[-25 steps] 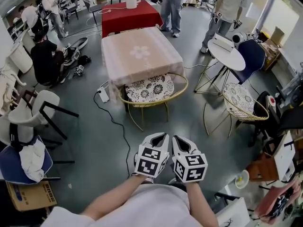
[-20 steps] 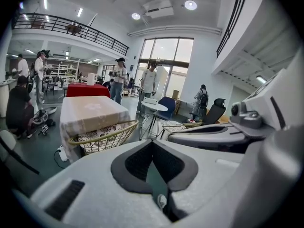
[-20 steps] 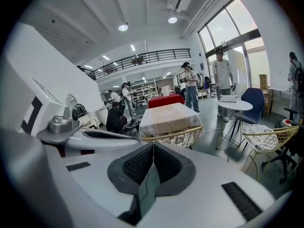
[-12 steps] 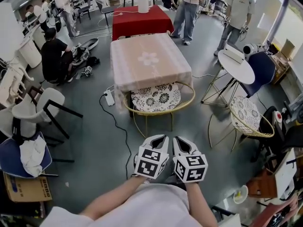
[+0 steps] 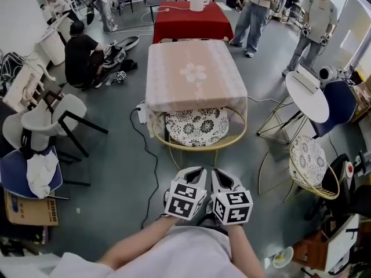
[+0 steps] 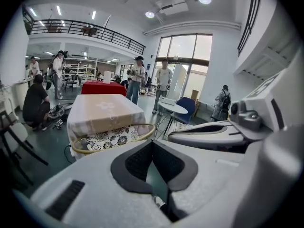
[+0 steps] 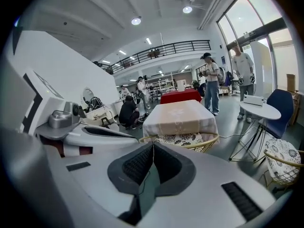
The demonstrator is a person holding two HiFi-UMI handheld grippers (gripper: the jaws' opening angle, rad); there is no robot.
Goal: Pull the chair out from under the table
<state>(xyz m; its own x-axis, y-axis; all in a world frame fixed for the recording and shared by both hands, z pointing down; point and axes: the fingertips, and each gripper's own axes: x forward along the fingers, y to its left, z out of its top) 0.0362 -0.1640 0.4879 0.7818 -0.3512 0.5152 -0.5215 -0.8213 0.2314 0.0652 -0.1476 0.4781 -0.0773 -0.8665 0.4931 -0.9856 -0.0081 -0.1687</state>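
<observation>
A gold wire chair [image 5: 200, 136] with a black-and-white patterned cushion [image 5: 196, 125] sits pushed under the near end of a table with a pink cloth [image 5: 194, 74]. The chair also shows in the left gripper view [image 6: 111, 137] and in the right gripper view [image 7: 187, 140]. My left gripper [image 5: 196, 169] and right gripper [image 5: 219, 170] are side by side, both shut and holding nothing. They hover over the floor a short way in front of the chair, apart from it.
A power strip and cable [image 5: 142, 112] lie on the floor left of the chair. A second gold chair [image 5: 313, 165] and a round white table [image 5: 307, 91] stand to the right. A white chair [image 5: 49, 117] stands left. Several people are around the room.
I have moved forward toward the table; the chair and table now lie closer and more centred in the head view. Both grippers stay shut and together.
</observation>
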